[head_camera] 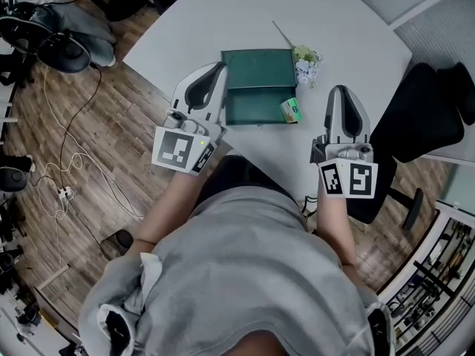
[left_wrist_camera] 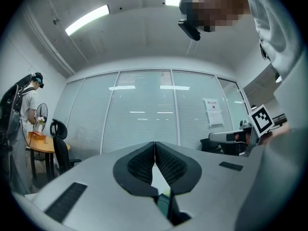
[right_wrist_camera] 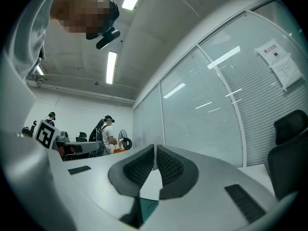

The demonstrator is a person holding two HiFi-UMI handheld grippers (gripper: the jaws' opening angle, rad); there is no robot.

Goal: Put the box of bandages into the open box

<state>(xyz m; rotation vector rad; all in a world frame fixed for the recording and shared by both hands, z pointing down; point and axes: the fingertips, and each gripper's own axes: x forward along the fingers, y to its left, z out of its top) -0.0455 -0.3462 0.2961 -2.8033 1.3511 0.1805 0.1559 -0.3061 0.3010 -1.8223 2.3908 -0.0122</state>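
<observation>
Left gripper [head_camera: 218, 68] and right gripper [head_camera: 340, 90] both have jaws pinched fully together, holding nothing. The box of bandages [head_camera: 290, 110] sits at the near right corner of the open box [head_camera: 256, 69]. Going in without opening the jaws would probably just shove it across the worktop [head_camera: 223, 13].

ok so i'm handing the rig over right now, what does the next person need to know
Left gripper: shut, empty, by the open box's left edge.
Right gripper: shut, empty, off to the box's right.
Open box: mid-table.
Bandages: tilted at the box's near right corner; can't tell if fully inside.
Left: check that, and seat it if not.
</observation>
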